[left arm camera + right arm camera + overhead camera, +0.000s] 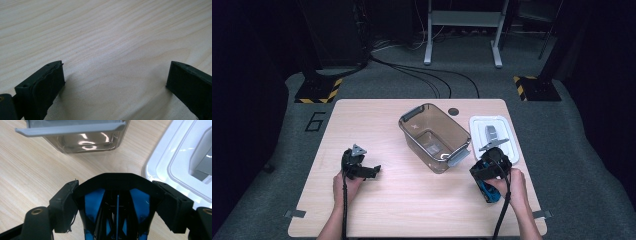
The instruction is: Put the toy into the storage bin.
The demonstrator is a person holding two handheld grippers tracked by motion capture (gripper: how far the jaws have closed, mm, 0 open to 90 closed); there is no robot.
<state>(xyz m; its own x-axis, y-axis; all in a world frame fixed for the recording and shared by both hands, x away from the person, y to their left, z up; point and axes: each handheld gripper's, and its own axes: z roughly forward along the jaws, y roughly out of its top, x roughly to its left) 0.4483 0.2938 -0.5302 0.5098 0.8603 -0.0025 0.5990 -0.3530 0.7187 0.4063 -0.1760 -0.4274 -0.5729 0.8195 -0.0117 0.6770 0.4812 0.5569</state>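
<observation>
A clear plastic bin (460, 131) with grey handles stands at the table's middle; its near handle (70, 130) shows at the top of the right gripper view. To its right lies a white lid (479, 123) (162, 162), flat on the table. My right gripper (485, 170) (120, 195) hovers near the lid's front edge, shut on a black and blue object (486, 191) (115, 180) clamped between both jaws. My left gripper (371, 171) (115, 80) rests low over bare wood at the left, open, with nothing between its jaws.
The light wooden table (412, 200) has bare room in front of the bin and along its left side. A small dark round hole (453, 111) sits near the far edge. Cables and stand legs lie on the floor beyond.
</observation>
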